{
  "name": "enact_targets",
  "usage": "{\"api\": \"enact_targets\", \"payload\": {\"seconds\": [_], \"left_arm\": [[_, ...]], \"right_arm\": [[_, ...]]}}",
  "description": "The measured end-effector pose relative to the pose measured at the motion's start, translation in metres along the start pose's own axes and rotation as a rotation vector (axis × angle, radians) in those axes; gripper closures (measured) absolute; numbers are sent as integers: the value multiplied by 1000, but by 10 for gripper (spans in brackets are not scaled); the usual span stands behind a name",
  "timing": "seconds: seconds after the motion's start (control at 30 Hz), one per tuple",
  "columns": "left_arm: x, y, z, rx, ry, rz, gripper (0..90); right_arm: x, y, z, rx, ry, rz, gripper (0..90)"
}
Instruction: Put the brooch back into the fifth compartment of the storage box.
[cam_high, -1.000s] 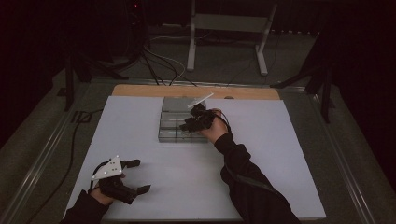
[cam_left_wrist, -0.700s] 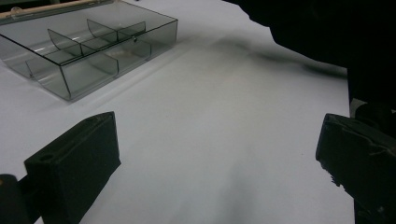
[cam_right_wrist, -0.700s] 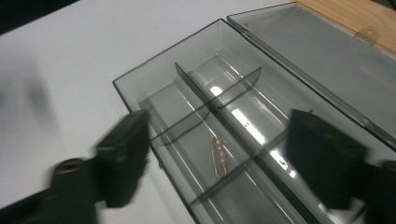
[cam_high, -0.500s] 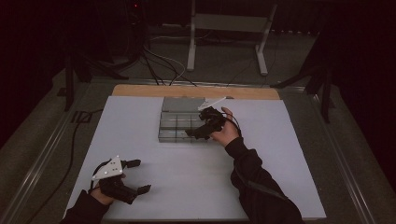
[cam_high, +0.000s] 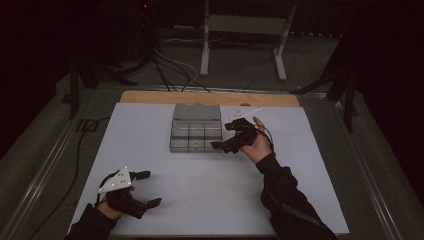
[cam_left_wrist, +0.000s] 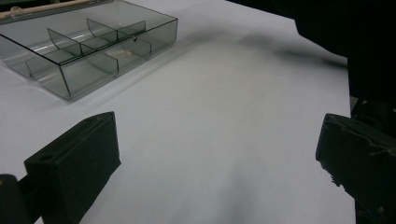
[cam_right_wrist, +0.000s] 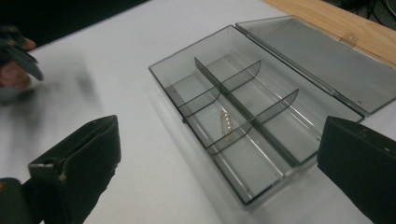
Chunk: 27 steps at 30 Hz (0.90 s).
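A clear smoky compartment box lies open on the white tabletop, its lid folded flat behind it. One small pale piece rests in a middle compartment, and it is faintly seen as a pale piece in the left gripper view. My right gripper hovers at the box's front right corner, open with nothing between its jaws, looking down on the box. Near the table's front left, my left gripper rests low and open, empty, well short of the box.
The white table sheet ends at a bare wooden strip behind the box. A dark sleeve crosses the left gripper view. Beyond the table, cables and a metal stand sit on the floor.
My right gripper has drawn back from over the box, sliding right and toward the person to the box's front right corner. The left gripper has stayed put.
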<state>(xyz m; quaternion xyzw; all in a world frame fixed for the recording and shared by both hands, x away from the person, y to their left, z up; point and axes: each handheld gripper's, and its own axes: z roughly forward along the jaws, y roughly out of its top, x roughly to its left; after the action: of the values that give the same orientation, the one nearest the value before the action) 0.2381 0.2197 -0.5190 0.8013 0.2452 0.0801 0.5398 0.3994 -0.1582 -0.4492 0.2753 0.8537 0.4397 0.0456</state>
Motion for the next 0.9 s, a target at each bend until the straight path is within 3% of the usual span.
{"api": "enact_targets", "payload": {"seconds": [0.2,0.4,0.67,0.9], "left_arm": [[1,0,0,-3,-1,-1,11],[1,0,0,-4,-4,-1,11],[1,0,1,-2,-4,-2,11],[0,1,1,-4,-6,-2,11]], "right_arm": [[4,-17,-27,-52,25,55,0],[7,-41,-47,-65,14,68,0],[9,-80,-72,-98,20,115,0],[10,-117,-87,-88,5,148,0]]}}
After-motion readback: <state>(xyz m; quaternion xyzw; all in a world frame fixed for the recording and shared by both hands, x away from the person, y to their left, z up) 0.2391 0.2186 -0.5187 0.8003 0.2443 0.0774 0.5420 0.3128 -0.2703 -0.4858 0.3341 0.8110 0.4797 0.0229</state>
